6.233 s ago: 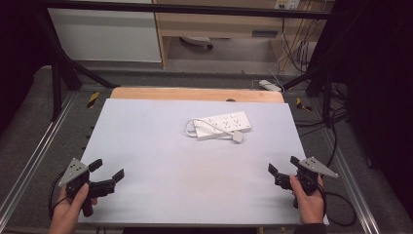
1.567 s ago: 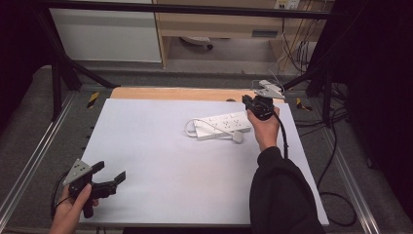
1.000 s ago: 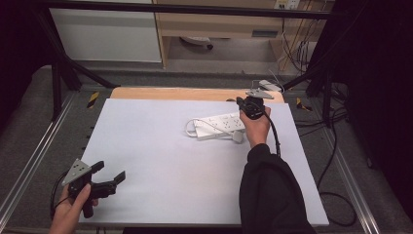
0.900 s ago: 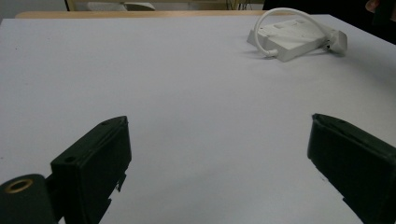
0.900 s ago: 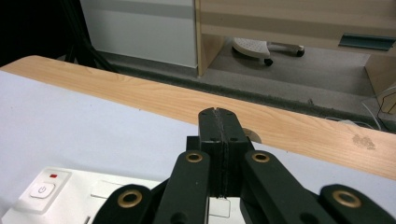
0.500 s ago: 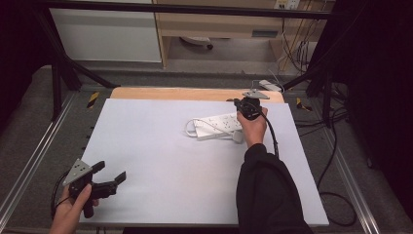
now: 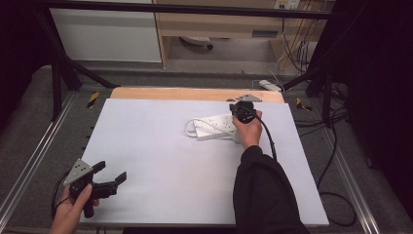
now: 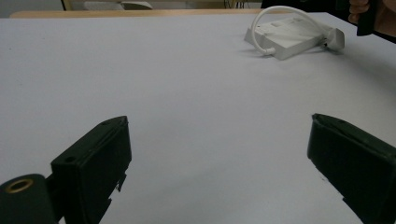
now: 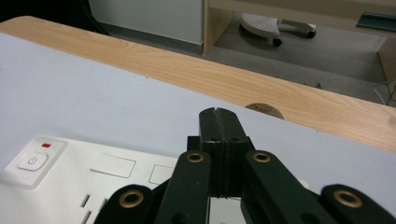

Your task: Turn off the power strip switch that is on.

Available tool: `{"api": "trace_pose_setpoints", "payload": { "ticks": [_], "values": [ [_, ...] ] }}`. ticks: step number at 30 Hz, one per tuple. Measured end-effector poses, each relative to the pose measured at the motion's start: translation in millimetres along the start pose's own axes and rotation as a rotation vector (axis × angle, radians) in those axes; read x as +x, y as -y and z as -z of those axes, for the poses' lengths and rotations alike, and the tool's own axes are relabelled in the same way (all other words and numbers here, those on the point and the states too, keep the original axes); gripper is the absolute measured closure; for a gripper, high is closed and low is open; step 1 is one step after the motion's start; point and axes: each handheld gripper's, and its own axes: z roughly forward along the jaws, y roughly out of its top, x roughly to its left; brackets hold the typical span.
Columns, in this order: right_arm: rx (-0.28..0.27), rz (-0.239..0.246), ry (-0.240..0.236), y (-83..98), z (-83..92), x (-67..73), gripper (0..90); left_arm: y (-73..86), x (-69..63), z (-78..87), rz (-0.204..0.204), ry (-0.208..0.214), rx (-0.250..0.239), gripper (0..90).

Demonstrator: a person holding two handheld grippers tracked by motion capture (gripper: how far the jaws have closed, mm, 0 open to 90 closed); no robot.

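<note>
A white power strip (image 7: 213, 126) with its coiled cord lies on the white table top (image 7: 160, 156), right of centre toward the back. My right gripper (image 7: 239, 110) hovers just over the strip's right end, jaws shut with nothing between them. In the right gripper view the shut gripper (image 9: 218, 113) points toward the far wooden edge, with the power strip (image 9: 70, 182) and its power button (image 9: 31, 162) below and to the left. My left gripper (image 7: 111, 172) rests at the front left corner, open and empty. From the left gripper view, the gripper (image 8: 219, 154) faces the distant power strip (image 8: 289, 35).
A wooden strip (image 7: 195, 94) borders the table's far edge. Metal frame rails run along both sides. Beyond the table there are a second power strip (image 7: 269, 85) on the floor, cables (image 7: 336, 146) at the right, and a chair base (image 9: 275, 23).
The right hand left the front right corner for the power strip. Over the last second it drifted slightly left and sank toward it, jaws staying shut. The left gripper kept still.
</note>
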Motion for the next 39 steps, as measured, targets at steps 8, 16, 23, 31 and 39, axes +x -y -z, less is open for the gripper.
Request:
{"api": "trace_pose_setpoints", "payload": {
  "ticks": [8, 16, 23, 31, 39],
  "values": [
    [0.028, 0.022, -0.013, 5.5, -5.7, 5.6, 90.0, 0.1, 0.0, 0.1, 0.0, 0.0, 0.0, 6.2],
    [0.03, 0.015, -0.019, 9.5, -7.8, 6.7, 90.0, 0.2, -0.5, -0.1, -0.001, 0.004, 0.002, 6.2],
    [0.048, 0.021, -0.026, 12.4, -10.7, 9.2, 90.0, 0.2, -0.5, -0.4, -0.002, 0.004, 0.003, 6.2],
    [0.068, 0.025, -0.024, 14.9, -13.2, 8.7, 90.0, 0.3, -0.7, -0.7, -0.004, 0.005, 0.003, 6.2],
    [0.091, 0.04, -0.023, 14.4, -14.9, 10.0, 90.0, 0.3, -0.9, -0.7, -0.004, 0.005, 0.004, 6.2]
  ]
}}
